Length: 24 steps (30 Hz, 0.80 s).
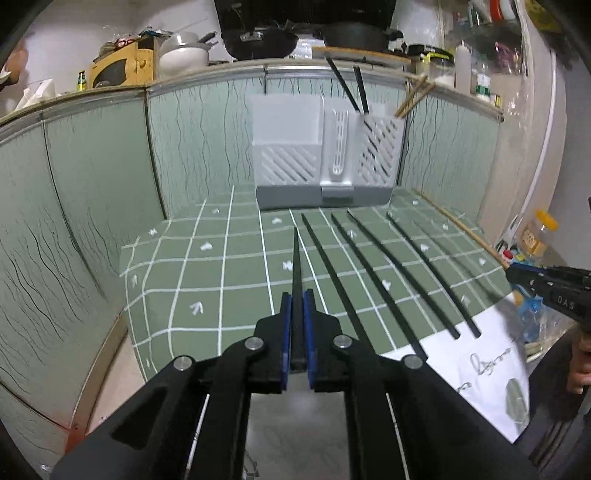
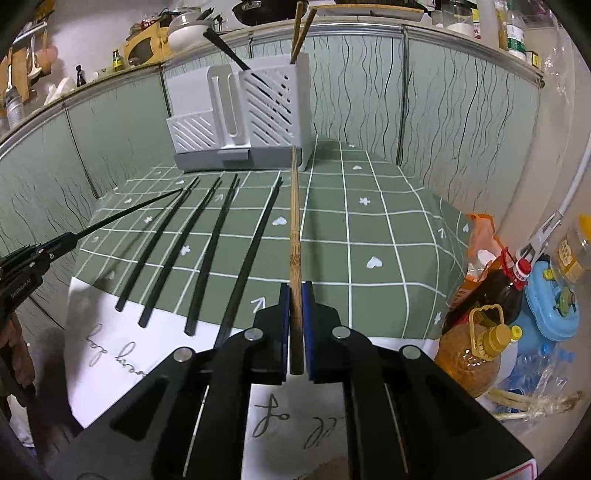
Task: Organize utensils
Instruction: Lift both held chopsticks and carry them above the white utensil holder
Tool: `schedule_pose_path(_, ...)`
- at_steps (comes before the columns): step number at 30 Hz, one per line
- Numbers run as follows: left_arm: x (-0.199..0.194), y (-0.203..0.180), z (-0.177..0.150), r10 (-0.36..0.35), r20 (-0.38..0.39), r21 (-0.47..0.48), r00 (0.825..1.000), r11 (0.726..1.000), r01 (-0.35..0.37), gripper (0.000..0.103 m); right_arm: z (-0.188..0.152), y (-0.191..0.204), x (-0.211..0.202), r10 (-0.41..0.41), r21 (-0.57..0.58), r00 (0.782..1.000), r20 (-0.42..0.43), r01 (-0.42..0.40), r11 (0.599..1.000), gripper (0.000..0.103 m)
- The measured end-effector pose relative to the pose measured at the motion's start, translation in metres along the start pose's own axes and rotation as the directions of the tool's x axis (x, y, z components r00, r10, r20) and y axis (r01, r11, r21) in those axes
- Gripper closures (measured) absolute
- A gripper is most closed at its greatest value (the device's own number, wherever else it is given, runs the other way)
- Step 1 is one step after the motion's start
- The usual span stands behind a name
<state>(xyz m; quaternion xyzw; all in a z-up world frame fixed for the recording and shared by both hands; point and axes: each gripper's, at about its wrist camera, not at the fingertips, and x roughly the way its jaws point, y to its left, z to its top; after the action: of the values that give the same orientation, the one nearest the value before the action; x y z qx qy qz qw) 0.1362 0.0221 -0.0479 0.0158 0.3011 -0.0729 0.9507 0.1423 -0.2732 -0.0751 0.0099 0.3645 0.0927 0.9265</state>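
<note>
My left gripper (image 1: 296, 301) is shut on a black chopstick (image 1: 296, 266) that points toward the grey utensil holder (image 1: 321, 155) at the back of the green checked cloth (image 1: 207, 280). My right gripper (image 2: 295, 295) is shut on a brown bamboo chopstick (image 2: 294, 221) whose tip reaches toward the holder (image 2: 240, 122). Several black chopsticks (image 2: 207, 251) lie side by side on the cloth; they also show in the left wrist view (image 1: 373, 273). The holder's right compartment holds black chopsticks (image 1: 351, 88) and bamboo ones (image 2: 301, 29). The left gripper shows at the left edge of the right wrist view (image 2: 55, 247).
A white sheet with writing (image 2: 122, 354) lies at the cloth's near edge. Oil bottles (image 2: 476, 347) and a blue plastic item (image 2: 554, 306) stand to the right of the table. Green patterned panels (image 1: 92, 184) wall in the back and left. Pots and bottles sit on the ledge (image 1: 258, 40) above.
</note>
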Motion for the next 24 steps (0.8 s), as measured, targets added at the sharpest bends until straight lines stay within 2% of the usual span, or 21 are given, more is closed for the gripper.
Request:
schedule_pose_path(8, -0.014, 0.005, 0.017, -0.009, 0.033, 0.001, 0.999, 1.0, 0.009, 0.097, 0.012, -0.001, -0.015, 0.055, 0.013, 0.998, 0.016, -0.055, 0.998, 0.096)
schedule_pose_path(24, -0.041, 0.013, 0.059, -0.037, 0.102, -0.009, 0.994, 0.999, 0.038, 0.097, 0.054, 0.013, -0.06, 0.08, -0.054, 0.989, 0.122, -0.074, 0.996, 0.096)
